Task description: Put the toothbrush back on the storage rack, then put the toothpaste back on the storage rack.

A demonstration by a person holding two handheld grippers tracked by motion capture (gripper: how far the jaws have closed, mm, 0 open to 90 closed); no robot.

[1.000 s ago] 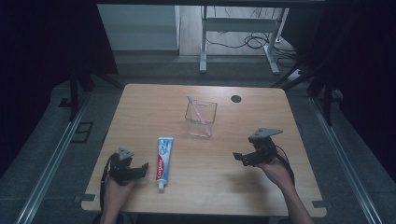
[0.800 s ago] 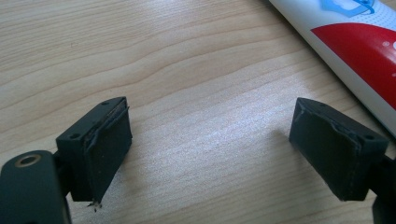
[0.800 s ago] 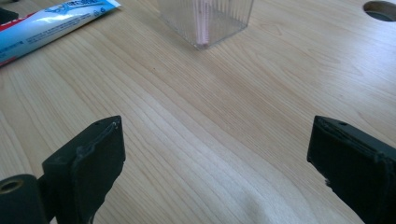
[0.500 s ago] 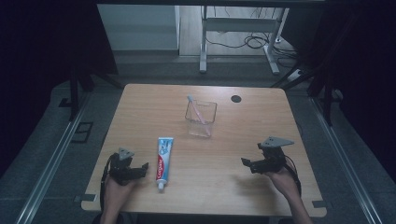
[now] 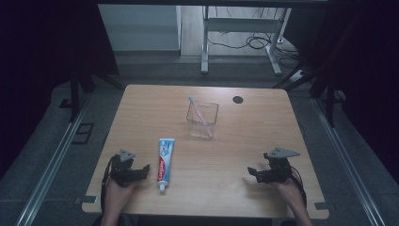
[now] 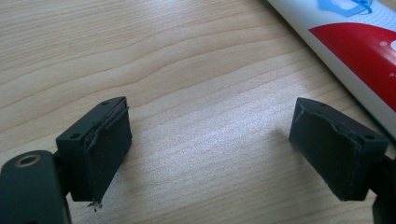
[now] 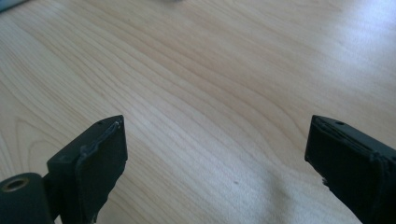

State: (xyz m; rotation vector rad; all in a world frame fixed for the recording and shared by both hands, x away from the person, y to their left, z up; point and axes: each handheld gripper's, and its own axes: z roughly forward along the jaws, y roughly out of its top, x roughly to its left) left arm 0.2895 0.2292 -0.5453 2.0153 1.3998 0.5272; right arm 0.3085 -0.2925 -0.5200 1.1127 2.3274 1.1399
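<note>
A toothpaste tube (image 5: 165, 158) lies flat on the table (image 5: 263, 136) near the front edge, left of centre, cap end toward the front. Behind it, about mid-table, stands a clear cup (image 5: 202, 119) with a toothbrush (image 5: 198, 109) leaning inside. A dark round spot (image 5: 238, 99) sits near the back edge. The left gripper (image 5: 141, 170) rests near the front-left corner, just beside the tube, jaws apart. The right gripper (image 5: 254, 173) sits near the front-right corner, jaws spread over bare wood.

Dim overhead scene, brighter close-ups

The high view is dark at its sides and grainy; both gripper views show the table (image 6: 196, 93) evenly lit, with soft sheen.
</note>
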